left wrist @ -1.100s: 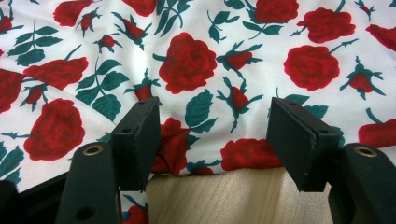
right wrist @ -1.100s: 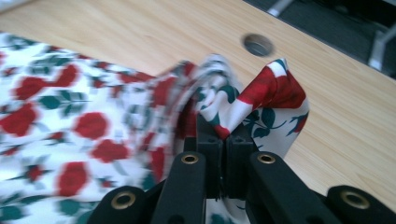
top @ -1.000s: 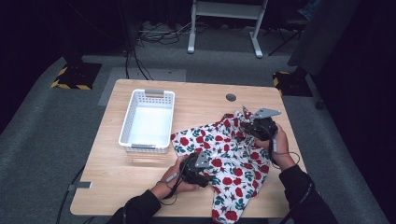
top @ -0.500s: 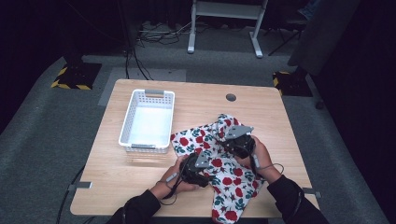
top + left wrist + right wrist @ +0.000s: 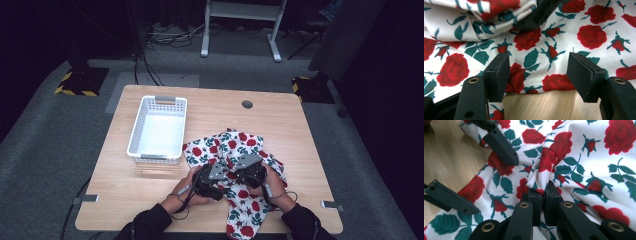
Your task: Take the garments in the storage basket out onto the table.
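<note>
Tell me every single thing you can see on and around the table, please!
rose cloth: one, white with red roses and green leaves, crumpled on the table's near right part, one end hanging over the near edge.
basket: one, white plastic, on the table's left part, apart from the cloth.
table: one, light wood, with a round hole near the far edge.
floor tape: yellow and black stripes, on the grey floor beyond the table.
metal frame: one, pale, on the floor at the back.
left claw: black, jaws apart over the cloth's edge.
right claw: black, shut on a fold of the rose cloth.
</note>
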Tool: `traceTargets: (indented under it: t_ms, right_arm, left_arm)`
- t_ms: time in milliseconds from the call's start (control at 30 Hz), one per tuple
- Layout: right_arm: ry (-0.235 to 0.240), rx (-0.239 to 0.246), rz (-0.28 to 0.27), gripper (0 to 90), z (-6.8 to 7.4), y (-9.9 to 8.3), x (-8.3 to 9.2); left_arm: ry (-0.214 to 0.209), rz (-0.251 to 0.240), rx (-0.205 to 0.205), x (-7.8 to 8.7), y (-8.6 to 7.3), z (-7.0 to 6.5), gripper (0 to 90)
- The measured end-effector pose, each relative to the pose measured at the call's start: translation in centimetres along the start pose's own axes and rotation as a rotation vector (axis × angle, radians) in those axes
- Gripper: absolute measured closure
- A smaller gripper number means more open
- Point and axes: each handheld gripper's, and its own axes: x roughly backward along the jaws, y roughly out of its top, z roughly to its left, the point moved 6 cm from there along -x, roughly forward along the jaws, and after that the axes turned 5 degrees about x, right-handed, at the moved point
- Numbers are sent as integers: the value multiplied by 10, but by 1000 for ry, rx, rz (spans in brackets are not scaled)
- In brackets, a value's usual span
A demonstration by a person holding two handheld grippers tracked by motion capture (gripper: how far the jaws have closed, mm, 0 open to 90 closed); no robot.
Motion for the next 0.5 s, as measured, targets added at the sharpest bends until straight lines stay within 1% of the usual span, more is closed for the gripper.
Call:
traceTargets:
  t_ms: [200, 333, 400, 500]
  right_arm:
    - [8, -7, 5, 862, 4, -4, -4]
    - [14, -14, 1, 858, 4, -5, -4]
    - [21, -23, -2, 835, 4, -5, -4]
    - [32, -6, -2, 785, 5, -5, 0]
  left_arm:
    - [1, 0, 0, 0, 0, 0, 352]
    - [1, 0, 0, 0, 0, 0, 352]
    - [1, 0, 0, 0, 0, 0, 352]
    - [1, 0, 0, 0, 0, 0, 352]
